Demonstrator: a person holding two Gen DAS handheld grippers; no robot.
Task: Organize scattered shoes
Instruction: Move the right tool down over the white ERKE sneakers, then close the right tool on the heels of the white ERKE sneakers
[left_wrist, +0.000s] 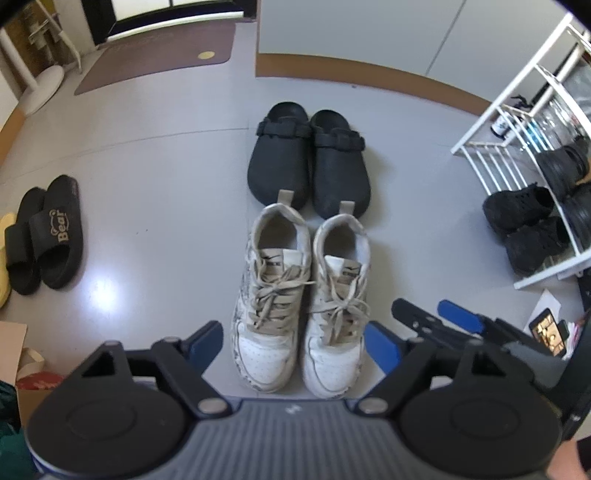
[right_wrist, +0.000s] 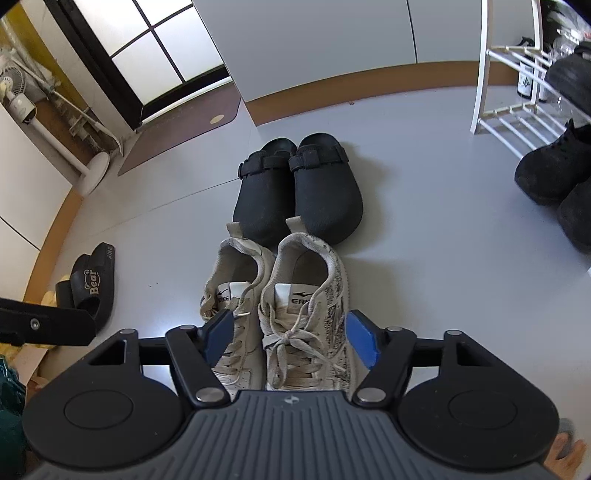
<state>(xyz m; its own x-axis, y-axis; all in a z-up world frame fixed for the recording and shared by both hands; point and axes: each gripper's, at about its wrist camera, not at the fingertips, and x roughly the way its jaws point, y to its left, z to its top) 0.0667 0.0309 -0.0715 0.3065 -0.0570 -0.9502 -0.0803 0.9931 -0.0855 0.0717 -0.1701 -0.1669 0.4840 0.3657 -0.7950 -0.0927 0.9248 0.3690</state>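
Observation:
A pair of white laced sneakers (left_wrist: 299, 302) stands side by side on the grey floor, heels touching the toes of a pair of black clogs (left_wrist: 308, 162) lined up beyond them. My left gripper (left_wrist: 293, 343) hovers open over the sneakers' toes, its blue pads (left_wrist: 207, 339) wider than the pair. The right gripper (left_wrist: 443, 317) sits just to the right of the sneakers. In the right wrist view my right gripper (right_wrist: 291, 339) is open above the sneakers (right_wrist: 280, 314), mostly over the right one, with the clogs (right_wrist: 299, 188) ahead. Neither gripper holds anything.
Black "Bear" slides (left_wrist: 48, 236) lie at the left beside a yellow slipper (left_wrist: 5, 251). A white shoe rack (left_wrist: 517, 122) at the right holds black shoes (left_wrist: 524, 221). A brown doormat (left_wrist: 155, 55) and a fan base (left_wrist: 40, 88) lie far left; a phone (left_wrist: 550, 328) lies near right.

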